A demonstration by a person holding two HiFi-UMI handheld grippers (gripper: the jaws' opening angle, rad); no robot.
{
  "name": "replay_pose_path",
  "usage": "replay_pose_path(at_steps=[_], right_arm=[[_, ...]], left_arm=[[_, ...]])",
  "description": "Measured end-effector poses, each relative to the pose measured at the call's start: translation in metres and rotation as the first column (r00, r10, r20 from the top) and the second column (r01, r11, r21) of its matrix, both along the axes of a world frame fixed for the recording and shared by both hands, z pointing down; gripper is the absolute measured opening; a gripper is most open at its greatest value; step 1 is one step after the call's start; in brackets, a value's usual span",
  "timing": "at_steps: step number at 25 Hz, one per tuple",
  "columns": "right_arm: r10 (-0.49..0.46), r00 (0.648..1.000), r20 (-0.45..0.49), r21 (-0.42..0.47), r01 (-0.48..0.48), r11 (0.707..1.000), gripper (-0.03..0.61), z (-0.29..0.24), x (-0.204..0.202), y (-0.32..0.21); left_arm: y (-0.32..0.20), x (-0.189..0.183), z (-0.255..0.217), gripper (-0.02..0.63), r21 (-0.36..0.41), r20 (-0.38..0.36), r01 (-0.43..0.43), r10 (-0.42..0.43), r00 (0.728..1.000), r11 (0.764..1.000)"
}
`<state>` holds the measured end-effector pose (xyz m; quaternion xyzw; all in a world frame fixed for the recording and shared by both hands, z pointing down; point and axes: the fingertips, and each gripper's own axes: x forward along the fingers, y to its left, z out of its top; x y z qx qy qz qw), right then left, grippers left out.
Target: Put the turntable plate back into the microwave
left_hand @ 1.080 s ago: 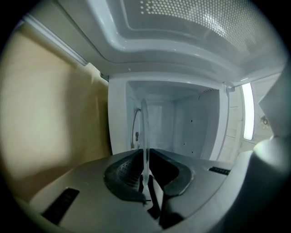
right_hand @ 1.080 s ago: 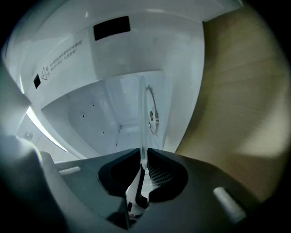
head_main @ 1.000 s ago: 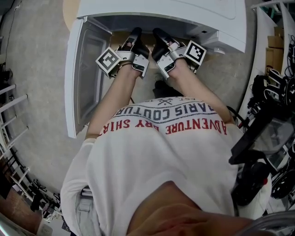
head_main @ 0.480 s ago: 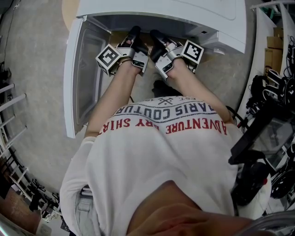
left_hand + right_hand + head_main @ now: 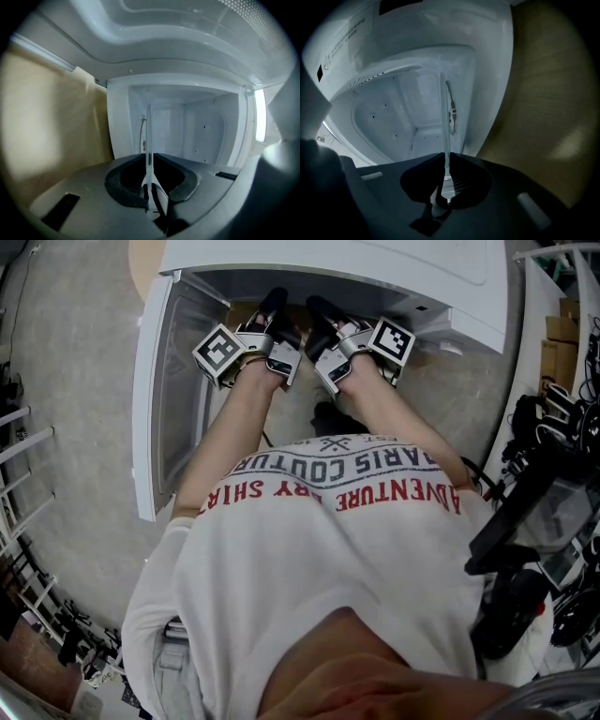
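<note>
Both tongs clamped on the turntable plate (image 5: 148, 136). L gripper (image 5: 149, 187) and R gripper (image 5: 445, 187) each pinch its glass rim, seen edge-on as a thin line running fwd into the microwave (image 5: 375, 268) cavity. In head view the microwave top hides the plate. Gripper tips sit at the opening, close side by side. Door (image 5: 155, 409) stands open on the left, just beside the L arm. Tan wood surface (image 5: 51, 126) borders the opening. Cavity walls white, open room either side of the plate edge. Black gear (image 5: 539, 512) at right, well apart.
</note>
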<state>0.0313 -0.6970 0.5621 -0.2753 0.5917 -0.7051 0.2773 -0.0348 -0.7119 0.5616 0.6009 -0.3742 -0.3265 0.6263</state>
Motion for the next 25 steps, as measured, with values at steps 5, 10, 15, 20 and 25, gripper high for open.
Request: replay_pose_path(at_steps=[5,10,15,20,25], right_arm=[[0.017,1.000,0.002,-0.004,-0.017,1.000,0.025,0.001,0.002,-0.001],[0.004,1.000,-0.006,0.012,-0.004,1.000,0.025,-0.002,0.002,-0.002],[0.005,1.000,0.010,0.025,-0.005,1.000,0.026,-0.003,0.004,-0.001],[-0.013,0.998,0.054,0.061,0.009,0.998,0.026,-0.008,0.004,0.005],[-0.029,0.998,0.060,0.063,0.026,0.998,0.025,-0.005,0.006,0.012]], left_arm=[[0.018,0.005,0.000,0.035,0.011,-0.018,-0.044,0.044,0.999,0.999],[0.022,0.016,-0.001,0.000,0.036,-0.043,-0.061,0.063,0.997,0.997],[0.016,0.019,0.000,0.000,0.033,-0.038,-0.062,0.063,0.997,0.998],[0.013,0.019,0.010,0.000,0.036,0.004,-0.065,0.065,0.998,0.997],[0.007,0.022,0.010,0.000,0.049,0.011,-0.073,0.072,0.997,0.996]])
